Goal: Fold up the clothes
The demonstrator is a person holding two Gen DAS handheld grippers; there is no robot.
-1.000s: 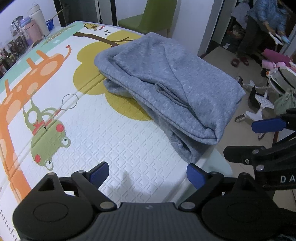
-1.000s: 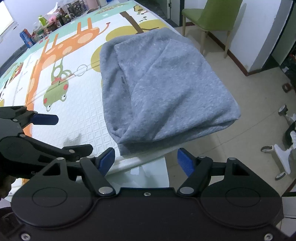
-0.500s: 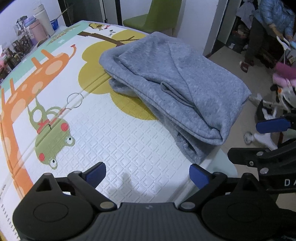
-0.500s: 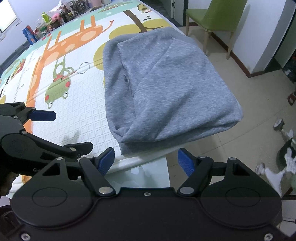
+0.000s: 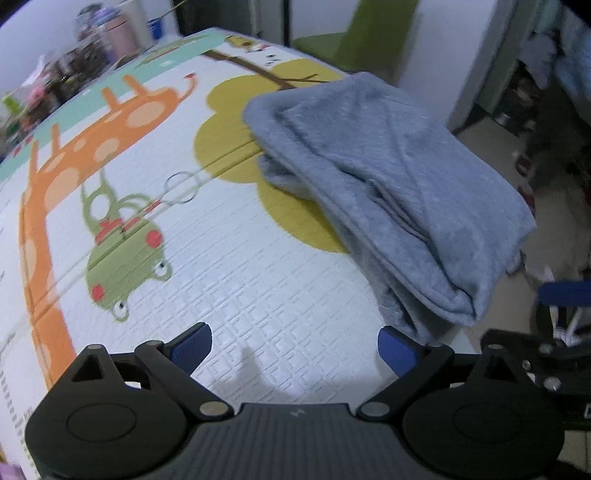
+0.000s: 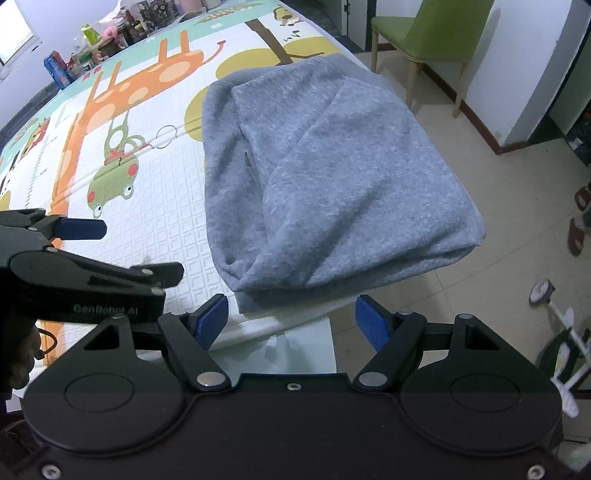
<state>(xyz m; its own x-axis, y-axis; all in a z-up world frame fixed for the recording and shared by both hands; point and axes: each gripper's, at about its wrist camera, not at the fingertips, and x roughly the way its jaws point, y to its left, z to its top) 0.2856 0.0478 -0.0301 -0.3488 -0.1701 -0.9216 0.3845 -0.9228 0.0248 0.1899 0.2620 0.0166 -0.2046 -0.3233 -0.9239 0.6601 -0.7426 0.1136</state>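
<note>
A grey sweatshirt lies folded in a thick bundle on the right part of the cartoon play mat, its right edge over the table's side. The same bundle fills the upper right of the left wrist view. My left gripper hangs open over bare mat, below and left of the bundle's near corner, nothing between its blue pads. My right gripper is open too, above the table's near edge just short of the bundle's hem. The left gripper shows at the left of the right wrist view.
A green chair stands beyond the table's far right corner. Bottles and boxes crowd the far left end of the table. A small white scooter and shoes lie on the tiled floor to the right.
The left wrist view has rolled and shifted, so the mat and bundle sit further right and look blurred. The right gripper has kept still and both stay open. The person at the far right is out of view.
</note>
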